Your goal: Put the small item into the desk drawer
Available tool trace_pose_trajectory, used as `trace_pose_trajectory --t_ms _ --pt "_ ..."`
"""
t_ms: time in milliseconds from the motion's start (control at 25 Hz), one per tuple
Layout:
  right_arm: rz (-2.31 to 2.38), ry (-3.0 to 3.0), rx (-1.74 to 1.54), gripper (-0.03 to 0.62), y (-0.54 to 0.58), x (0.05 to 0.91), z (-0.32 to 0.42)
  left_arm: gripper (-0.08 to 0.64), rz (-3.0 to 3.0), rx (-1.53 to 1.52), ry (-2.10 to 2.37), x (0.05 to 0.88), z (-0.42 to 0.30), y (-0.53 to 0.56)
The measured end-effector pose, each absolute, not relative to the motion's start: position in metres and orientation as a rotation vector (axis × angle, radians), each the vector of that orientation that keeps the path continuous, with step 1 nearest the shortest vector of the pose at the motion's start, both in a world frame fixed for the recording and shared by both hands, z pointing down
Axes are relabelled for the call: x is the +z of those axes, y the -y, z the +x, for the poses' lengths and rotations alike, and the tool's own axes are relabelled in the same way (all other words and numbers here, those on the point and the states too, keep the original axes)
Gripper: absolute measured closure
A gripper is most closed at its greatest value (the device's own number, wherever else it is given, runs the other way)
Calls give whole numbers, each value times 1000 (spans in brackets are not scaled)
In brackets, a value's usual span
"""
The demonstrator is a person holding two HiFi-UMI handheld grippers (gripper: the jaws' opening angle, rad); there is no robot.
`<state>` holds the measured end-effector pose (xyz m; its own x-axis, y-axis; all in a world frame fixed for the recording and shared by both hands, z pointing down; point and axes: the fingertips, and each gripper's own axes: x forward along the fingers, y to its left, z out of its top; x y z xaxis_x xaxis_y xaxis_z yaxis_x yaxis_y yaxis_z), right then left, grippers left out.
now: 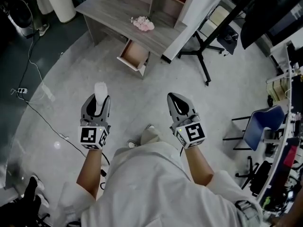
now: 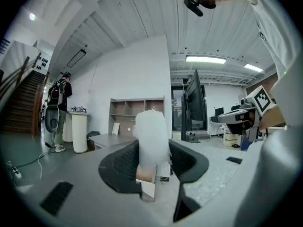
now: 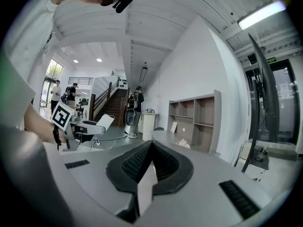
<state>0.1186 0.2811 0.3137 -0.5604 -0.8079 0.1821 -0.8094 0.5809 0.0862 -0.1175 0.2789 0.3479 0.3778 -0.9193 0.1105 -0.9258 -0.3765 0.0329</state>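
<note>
The white fluffy item (image 2: 152, 136) stands upright between my left gripper's (image 1: 98, 102) fingers (image 2: 124, 167), which are clenched on its sides. My right gripper's (image 1: 176, 100) fingers (image 3: 134, 163) are pressed together, empty. Well ahead across the floor (image 1: 85, 65), the desk drawer (image 1: 134, 55) hangs open below the tabletop (image 1: 118, 8), which carries a pink bundle (image 1: 142, 23).

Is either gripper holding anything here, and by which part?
The left gripper clamps a white fluffy item by its lower part; its top sticks out. The right gripper is shut and empty.
</note>
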Motion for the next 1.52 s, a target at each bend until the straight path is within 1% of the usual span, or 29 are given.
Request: trace_pose_trajectory --t_ms 280,520,680,1040,1240,1520 --pt "1352 2556 103 595 -247 351 133 385 2508 161 1645 379 -106 -244" --pt "1309 2580 149 595 -160 376 126 385 2486 236 1636 394 -107 -170" --pt "1238 2600 173 595 -100 381 121 385 2475 275 1636 388 -99 -118" --pt "1075 2657 187 595 0 388 89 385 2494 303 1639 386 -90 -18" --pt "1113 2634 239 595 32 395 75 385 2531 343 1518 401 -88 9" --pt "1226 2539 321 595 62 410 50 385 2545 402 1343 436 -112 42"
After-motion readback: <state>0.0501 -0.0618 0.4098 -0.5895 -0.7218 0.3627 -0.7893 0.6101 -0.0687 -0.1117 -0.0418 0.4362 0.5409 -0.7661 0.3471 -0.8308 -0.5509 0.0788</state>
